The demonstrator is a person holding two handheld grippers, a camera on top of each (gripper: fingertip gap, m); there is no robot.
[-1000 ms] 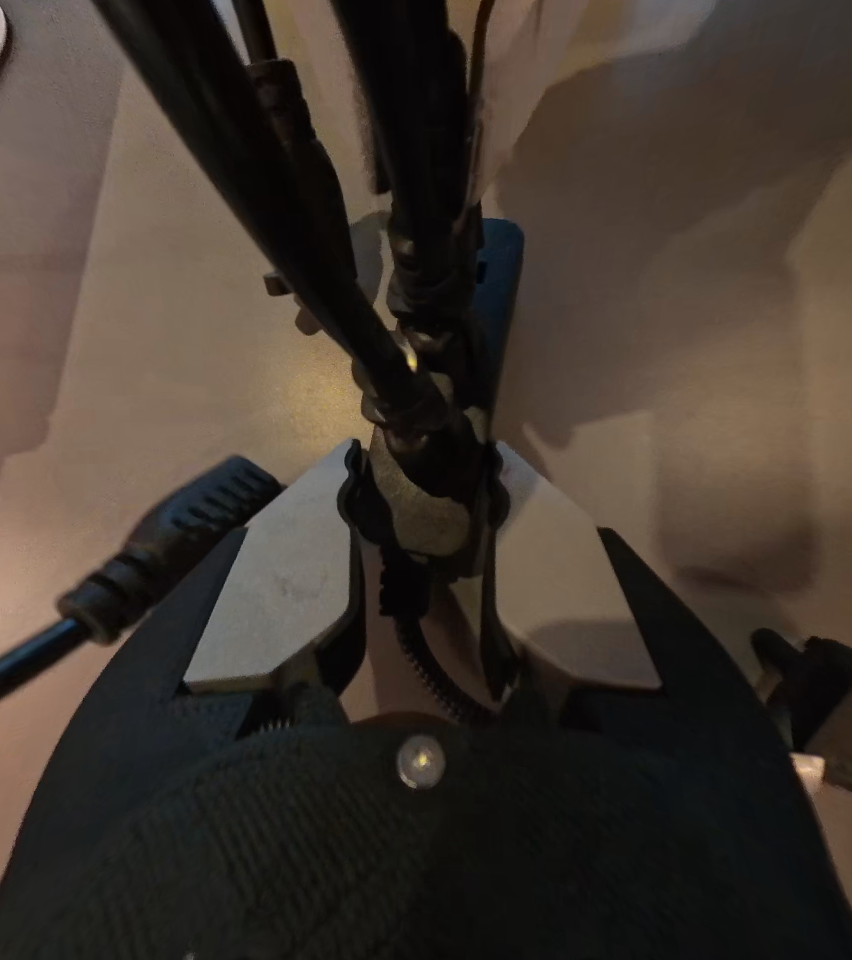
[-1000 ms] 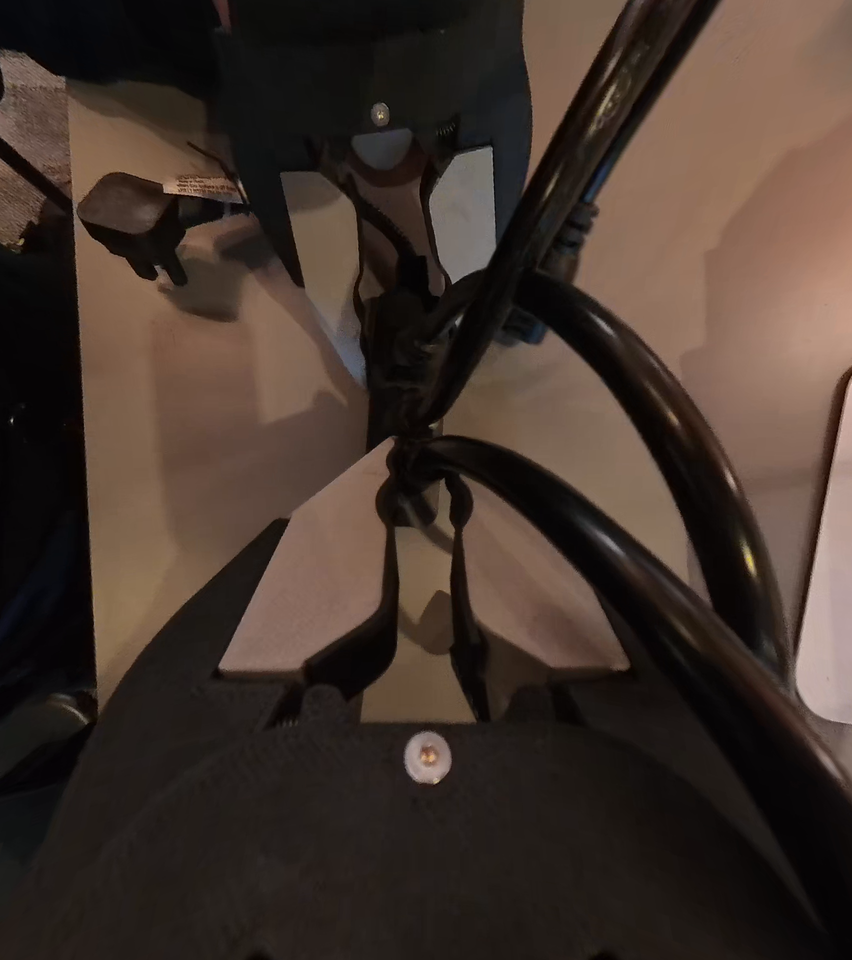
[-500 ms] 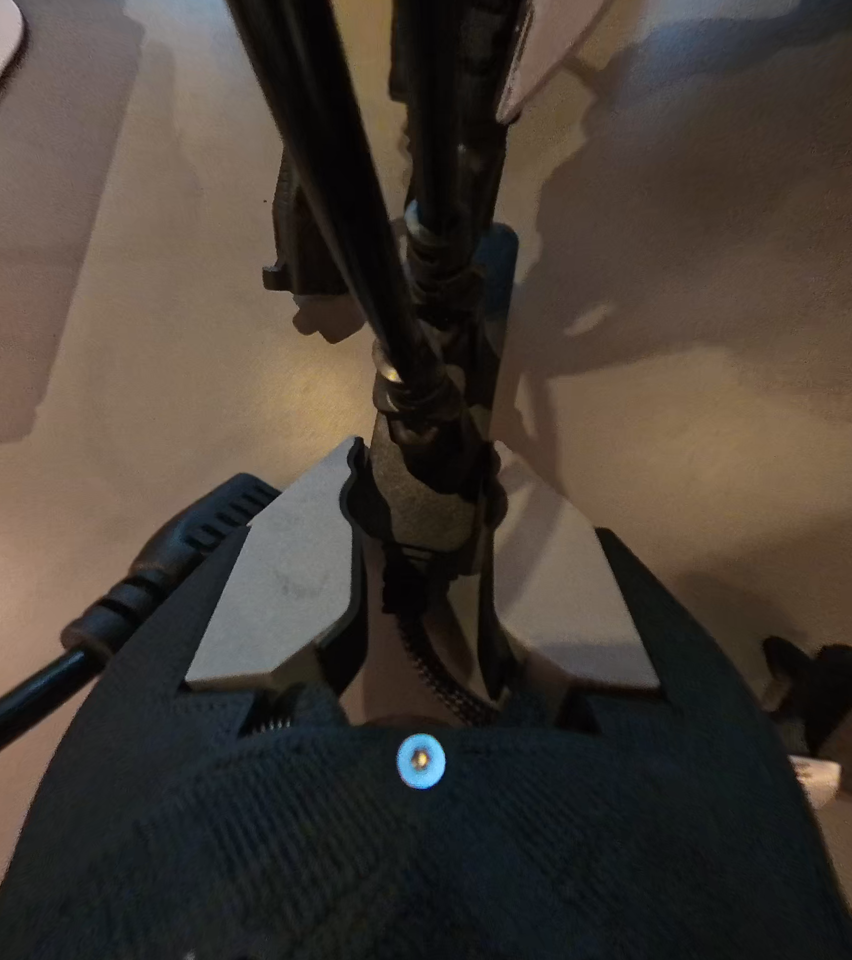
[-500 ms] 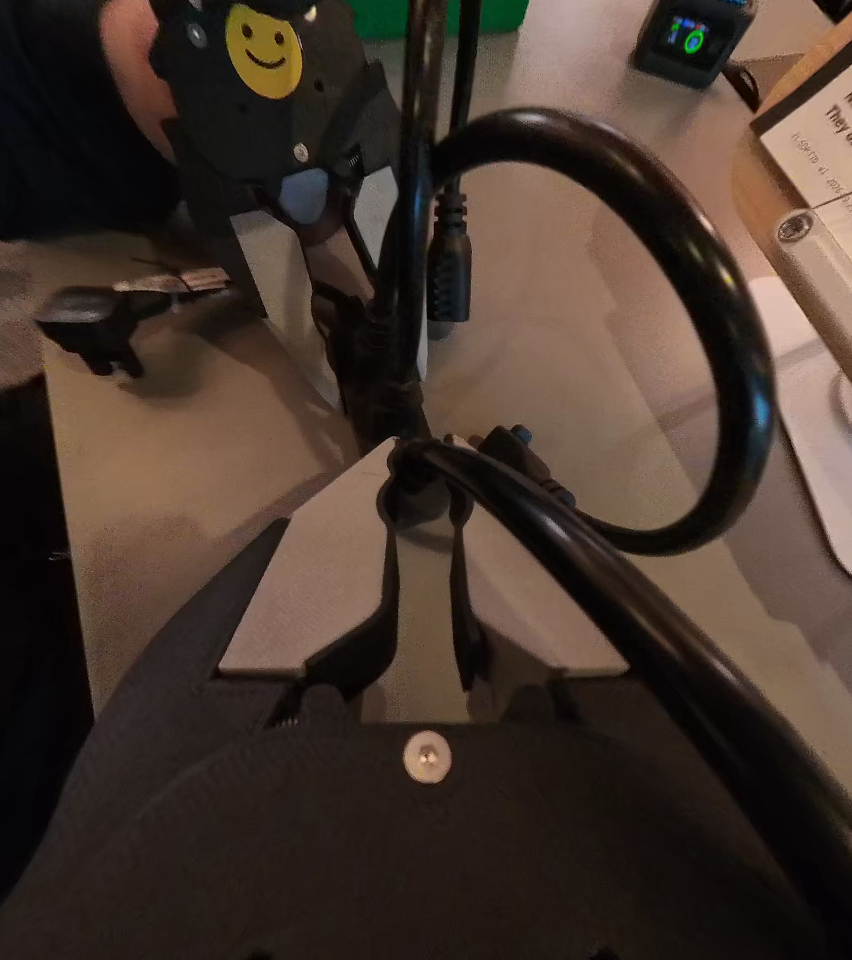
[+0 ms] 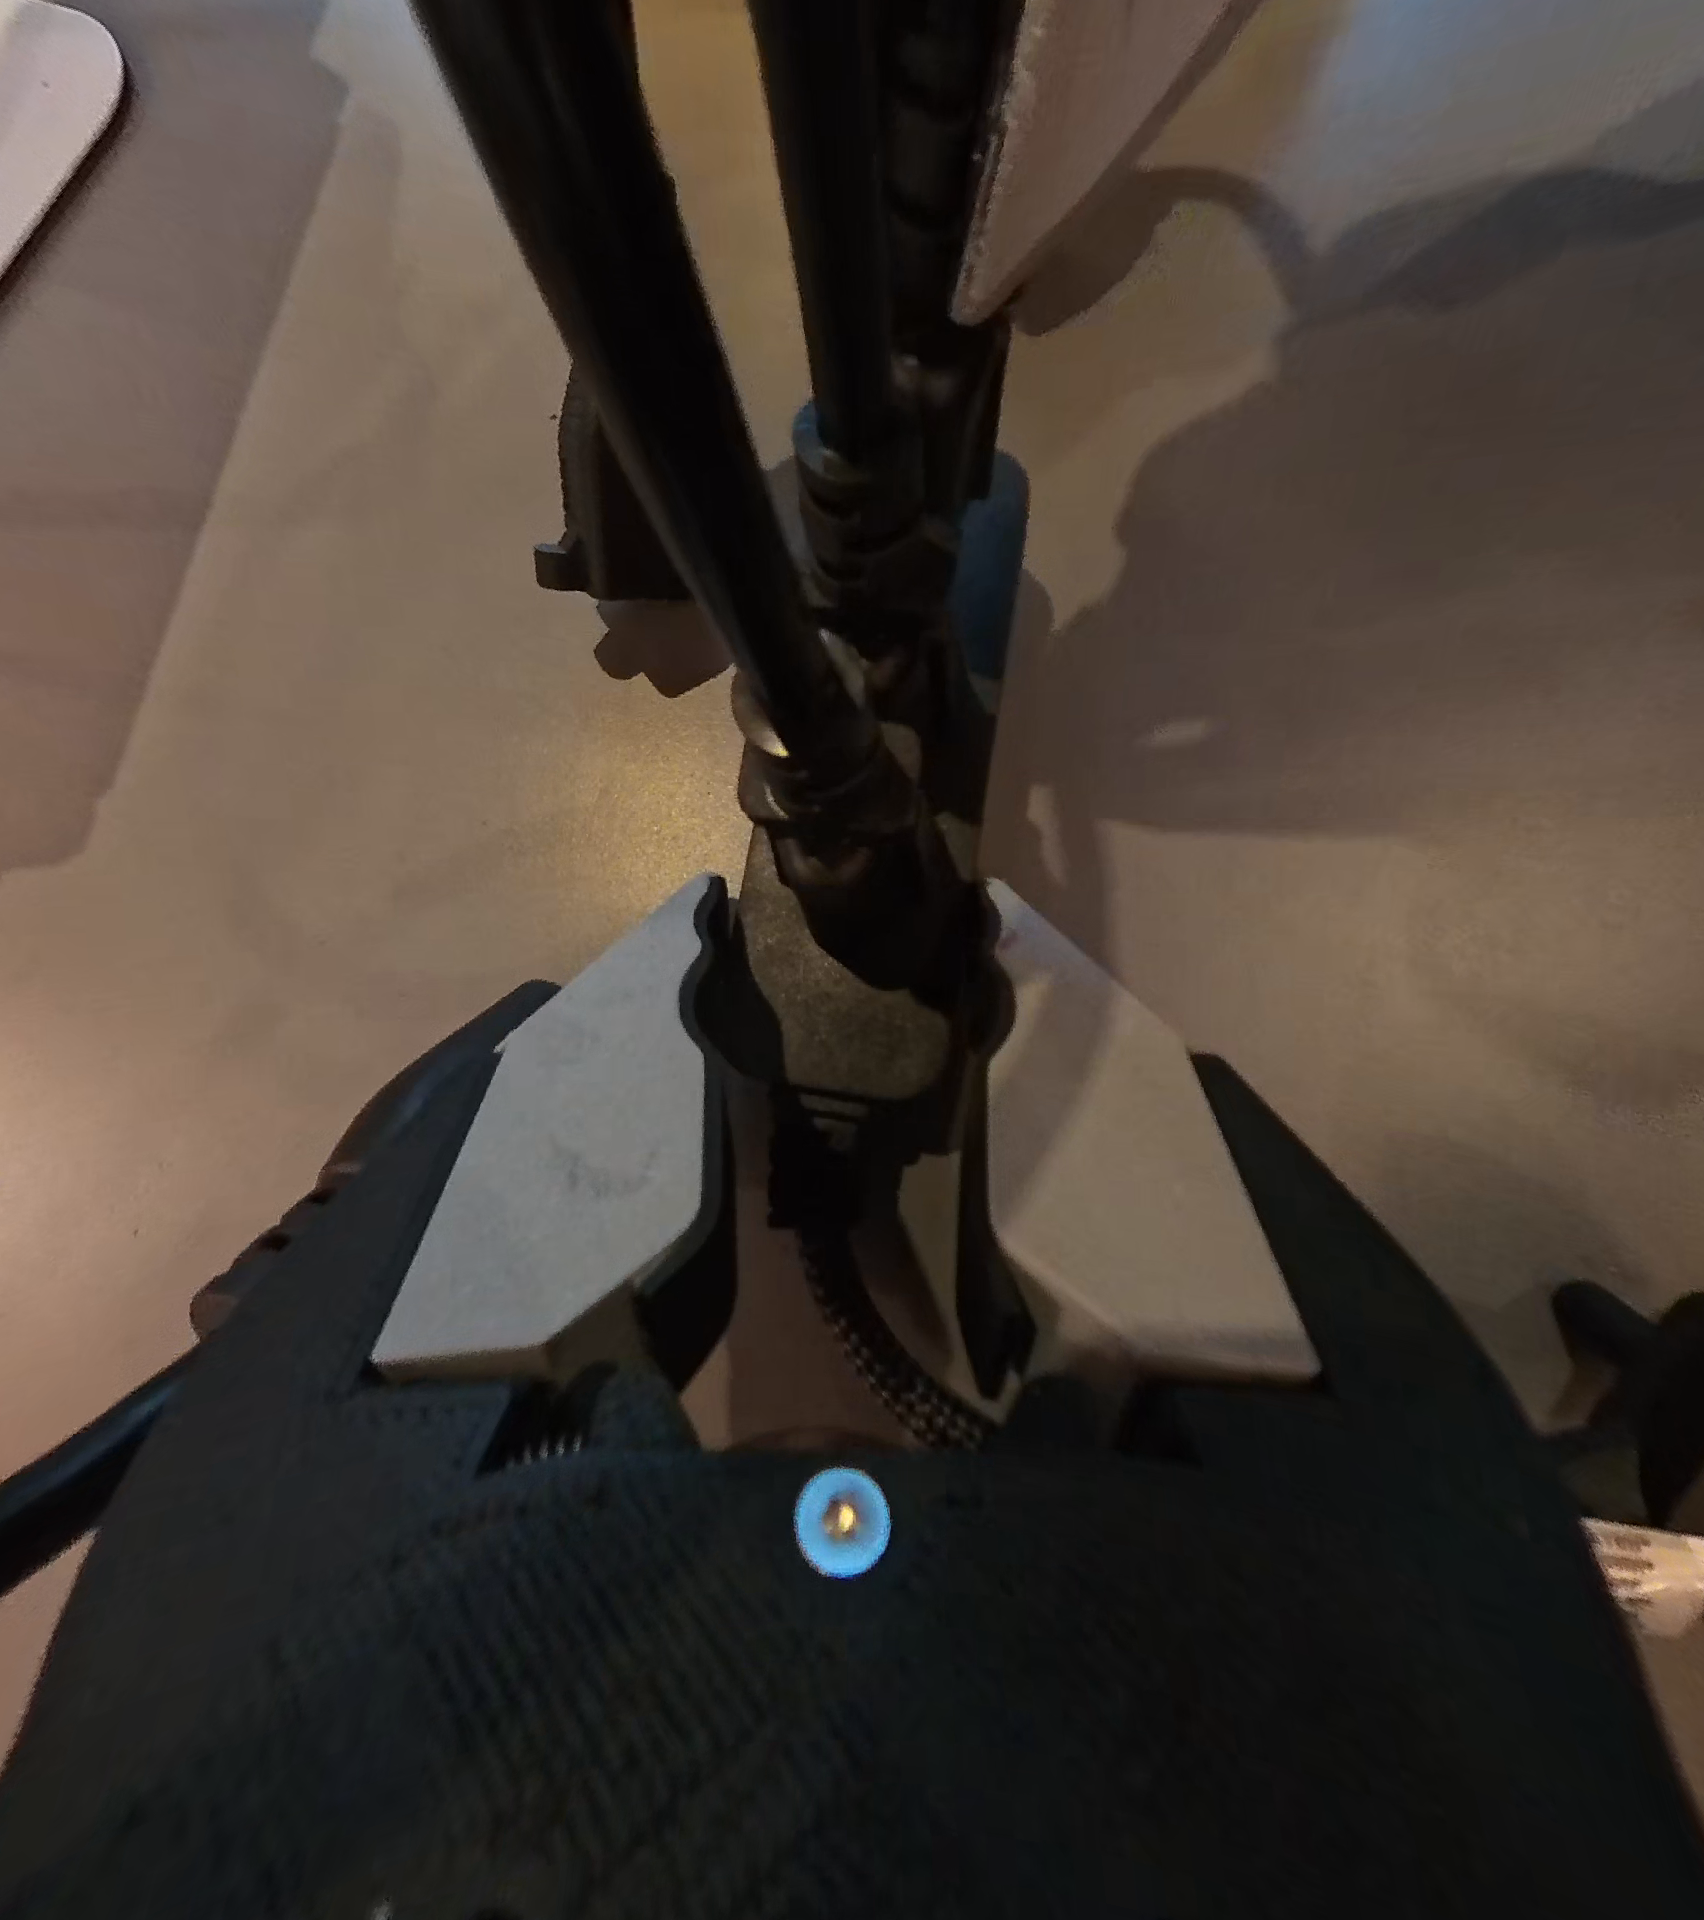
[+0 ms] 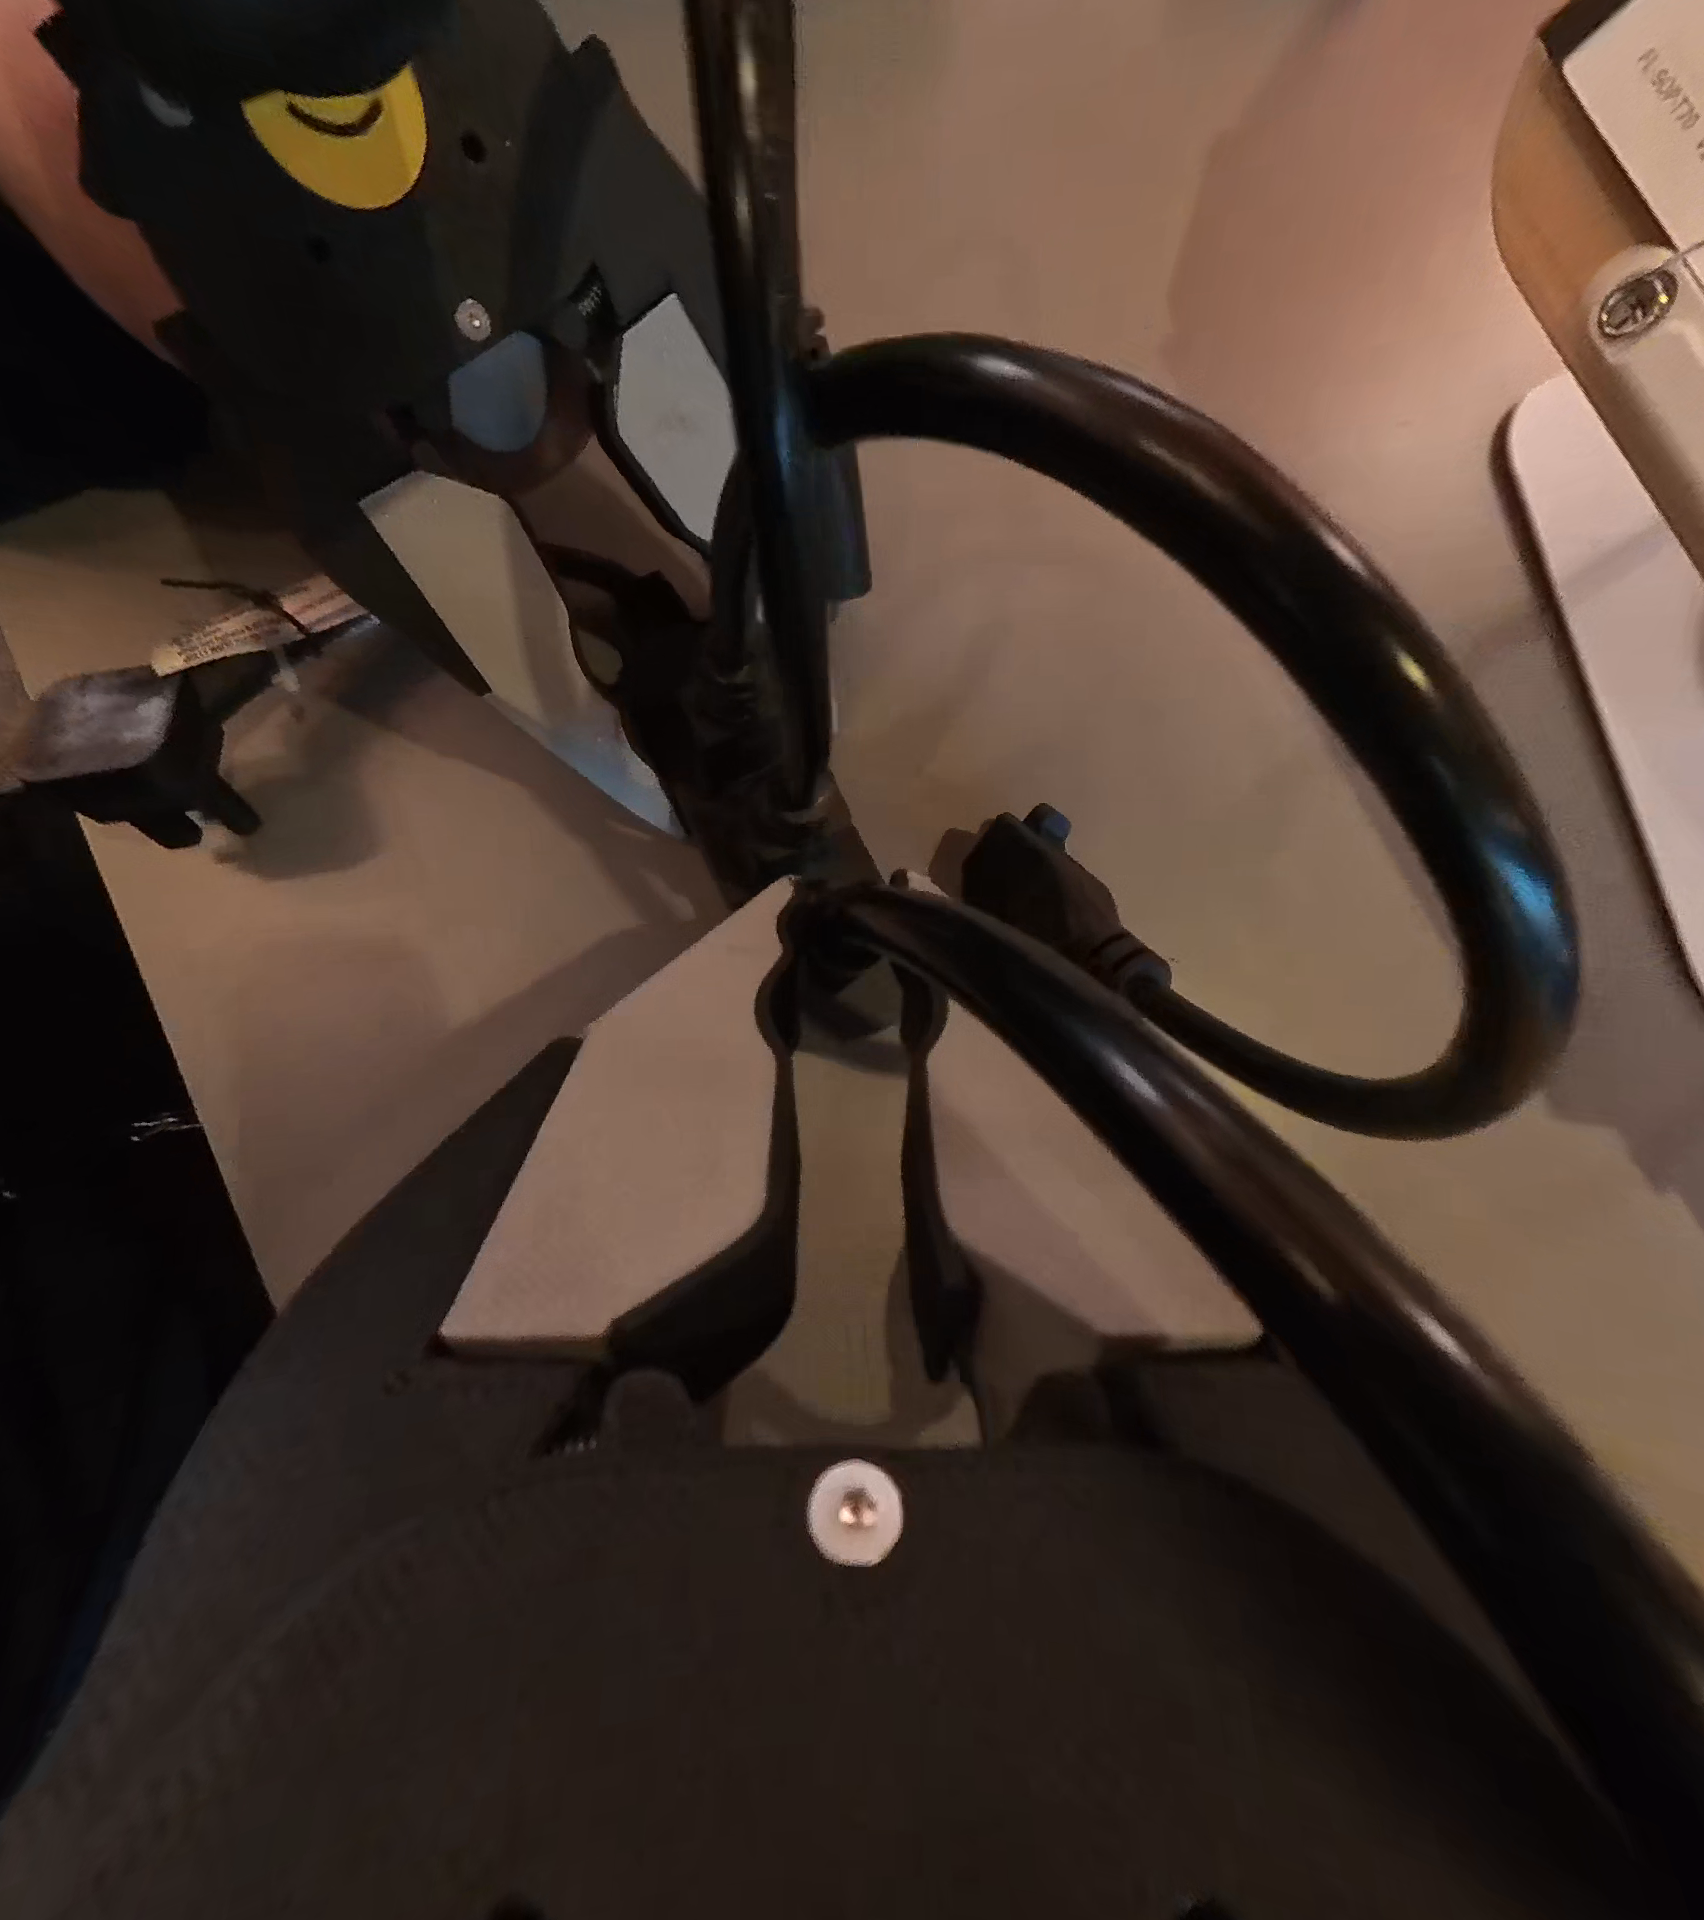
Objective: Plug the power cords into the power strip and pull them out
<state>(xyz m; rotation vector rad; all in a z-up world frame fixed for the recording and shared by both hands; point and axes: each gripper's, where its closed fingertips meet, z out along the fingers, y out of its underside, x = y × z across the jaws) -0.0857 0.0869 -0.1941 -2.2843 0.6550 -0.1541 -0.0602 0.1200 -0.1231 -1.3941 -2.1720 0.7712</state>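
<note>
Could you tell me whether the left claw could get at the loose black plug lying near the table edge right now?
Probably not: the left claw is clamped on a bundled cord's plug; the loose plug itself lies unobstructed.

Dim warm light, soft shadows, blurred wide-angle edges.

Left gripper (image 5: pixel 853 914) jaws clamped on plug, right gripper (image 6: pixel 853 914) jaws seemingly pinching cord.

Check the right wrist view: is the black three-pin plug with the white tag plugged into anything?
No, the black three-pin plug lies loose on the beige table, its prongs bare.
</note>
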